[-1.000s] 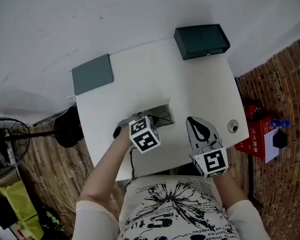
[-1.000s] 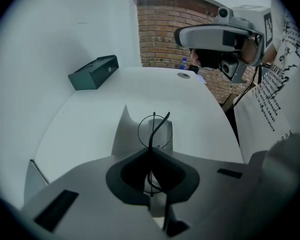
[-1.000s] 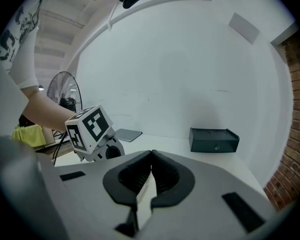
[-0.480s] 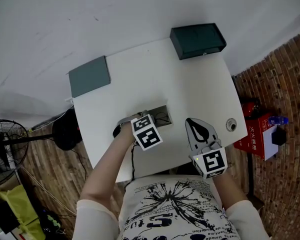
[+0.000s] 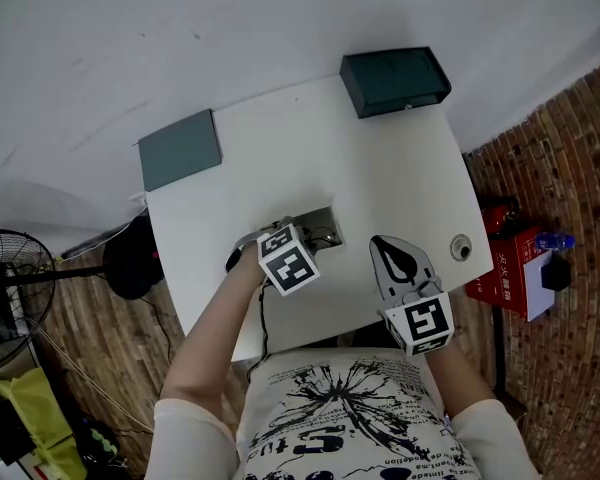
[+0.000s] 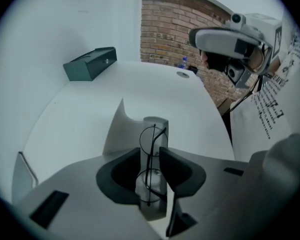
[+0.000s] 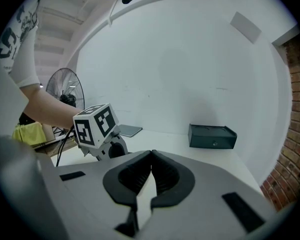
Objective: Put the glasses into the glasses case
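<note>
Thin black wire glasses (image 6: 153,140) lie in a narrow grey glasses case (image 6: 155,124) whose lid (image 6: 121,134) stands up on the left. My left gripper (image 6: 150,156) points steeply down over the case, and its jaws are opening with the glasses frame in the gap between them. In the head view the left gripper (image 5: 282,240) hangs over the case (image 5: 318,224) near the table's front. My right gripper (image 5: 395,258) rests to the right, shut with nothing in it (image 7: 151,156).
On the white table (image 5: 380,168) a dark green box (image 5: 395,81) stands at the far right corner and a flat grey-green box (image 5: 180,150) at the far left. A small round fitting (image 5: 461,249) sits near the right edge. A red box (image 5: 515,268) and a fan (image 5: 10,278) stand on the floor.
The left gripper's marker cube has tipped slightly over the case. The right gripper has kept still.
</note>
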`<state>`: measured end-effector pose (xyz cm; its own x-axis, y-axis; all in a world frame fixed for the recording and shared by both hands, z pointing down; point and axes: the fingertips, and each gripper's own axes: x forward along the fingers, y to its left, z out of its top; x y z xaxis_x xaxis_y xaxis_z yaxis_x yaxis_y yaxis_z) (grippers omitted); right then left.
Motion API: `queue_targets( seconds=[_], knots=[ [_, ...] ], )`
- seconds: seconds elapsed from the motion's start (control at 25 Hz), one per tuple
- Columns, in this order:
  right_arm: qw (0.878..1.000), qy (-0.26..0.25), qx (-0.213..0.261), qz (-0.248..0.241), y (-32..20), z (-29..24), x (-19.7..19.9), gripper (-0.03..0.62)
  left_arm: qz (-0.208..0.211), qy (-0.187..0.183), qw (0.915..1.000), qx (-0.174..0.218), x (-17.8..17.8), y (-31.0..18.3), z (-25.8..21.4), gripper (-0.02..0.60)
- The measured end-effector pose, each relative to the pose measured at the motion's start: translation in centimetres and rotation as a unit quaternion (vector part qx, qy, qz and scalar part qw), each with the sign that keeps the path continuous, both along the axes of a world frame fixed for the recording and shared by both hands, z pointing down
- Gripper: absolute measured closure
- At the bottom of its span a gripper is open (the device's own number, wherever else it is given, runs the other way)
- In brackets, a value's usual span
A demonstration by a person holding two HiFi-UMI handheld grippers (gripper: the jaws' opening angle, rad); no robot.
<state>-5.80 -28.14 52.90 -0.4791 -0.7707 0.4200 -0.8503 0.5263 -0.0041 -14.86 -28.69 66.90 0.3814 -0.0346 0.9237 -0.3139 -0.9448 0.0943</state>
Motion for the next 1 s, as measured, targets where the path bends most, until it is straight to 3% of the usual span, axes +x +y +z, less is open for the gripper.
queue_targets(
  seconds=[0.12, 0.32, 0.44, 0.52, 0.6, 0.8, 1.0],
  knots=[
    [1.000, -0.001, 0.003, -0.004, 0.2, -0.3, 0.0, 0.579, -0.017, 0.023, 0.9996, -0.006, 0.5, 0.4, -1.1, 0.445],
    [1.000, -0.002, 0.012, -0.014, 0.5, -1.2, -0.2, 0.579, -0.034, 0.035, 0.9987, 0.017, 0.6, 0.9, -3.0, 0.445],
    [1.000, -0.005, 0.020, -0.021, 0.8, -2.2, -0.2, 0.579, -0.044, 0.041, 0.9967, 0.055, 0.2, 1.1, -5.0, 0.456],
    [0.999, -0.008, 0.027, -0.026, 0.9, -2.9, -0.3, 0.579, -0.060, 0.055, 0.9929, 0.087, -0.2, 1.0, -6.6, 0.504],
    [0.999, -0.009, 0.035, -0.032, 1.0, -3.6, -0.5, 0.579, -0.086, 0.076, 0.9873, 0.110, -0.8, 1.0, -8.2, 0.549],
    [0.997, -0.008, 0.056, -0.054, 1.0, -5.4, -1.9, 0.579, -0.141, 0.129, 0.9703, 0.148, -2.4, 1.5, -12.2, 0.566],
    [0.994, -0.015, 0.075, -0.074, 0.9, -7.1, -2.9, 0.579, -0.191, 0.199, 0.9416, 0.193, -3.4, 2.4, -17.2, 0.568]
  ],
)
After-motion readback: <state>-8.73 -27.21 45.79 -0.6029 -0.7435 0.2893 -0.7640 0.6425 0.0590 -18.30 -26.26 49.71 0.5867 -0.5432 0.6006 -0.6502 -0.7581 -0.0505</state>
